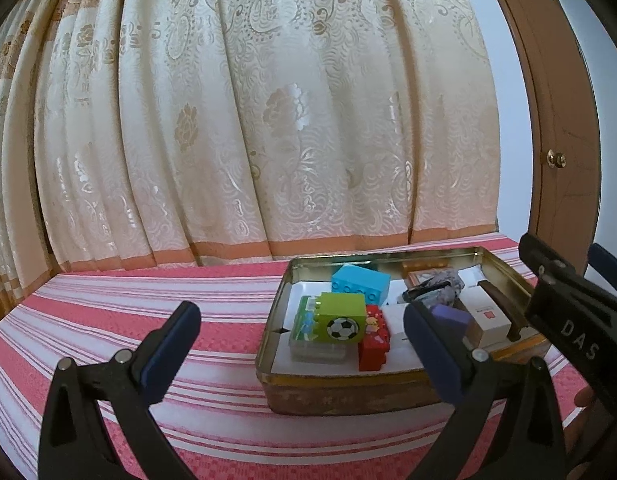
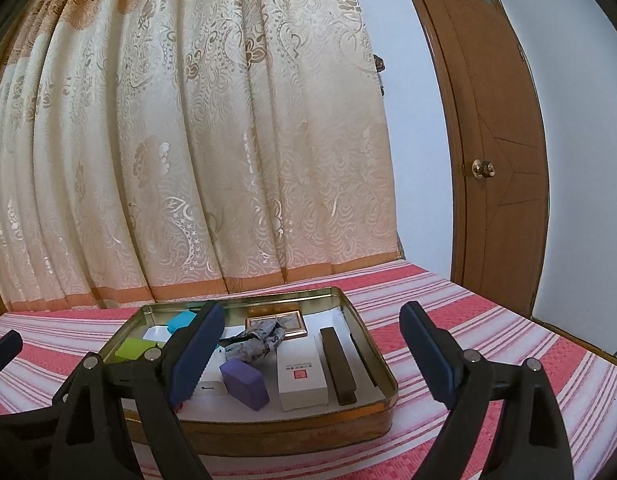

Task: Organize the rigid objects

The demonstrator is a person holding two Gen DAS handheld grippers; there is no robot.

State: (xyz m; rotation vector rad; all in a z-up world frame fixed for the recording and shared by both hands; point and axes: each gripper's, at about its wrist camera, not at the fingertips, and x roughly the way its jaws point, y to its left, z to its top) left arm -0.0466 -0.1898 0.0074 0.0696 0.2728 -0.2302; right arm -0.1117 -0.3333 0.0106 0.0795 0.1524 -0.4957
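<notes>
The shallow gold-rimmed metal tin (image 1: 388, 388) sits on the red-and-white striped woven cloth (image 1: 148, 300) just ahead of me, and all the rigid pieces I can see lie inside it, on its white liner. In its near left part, the hard plastic toy blocks cluster together: a lime-green block with a football print (image 1: 342, 322) lies on top of a clear, green-topped plastic piece (image 1: 308, 340), a red block (image 1: 374, 336) touches its right side, and a sky-blue studded block (image 1: 360, 280) sits farther back. Toward the right, the smooth box shapes line up: a purple block (image 2: 244, 384), a white carton with a red stamp (image 2: 302, 376), then a long dark brown bar (image 2: 339, 364) running near to far beside the right wall. A crumpled grey patterned wrapper (image 2: 260, 338) lies at the middle, the only soft-looking thing, with a small framed picture (image 2: 282, 320) behind it.

I judge the sorting is nearly done: like sits with like.

My left gripper (image 1: 304, 336) hovers low before the tin's near left corner, fingers spread wide and holding nothing. My right gripper (image 2: 312, 344) hangs over the tin's near rim, equally spread and empty, its left finger above the white carton's neighbours.

Behind the table hangs a cream brocade curtain (image 1: 268, 120), with a brown wooden door (image 2: 500, 160) at the far right.
</notes>
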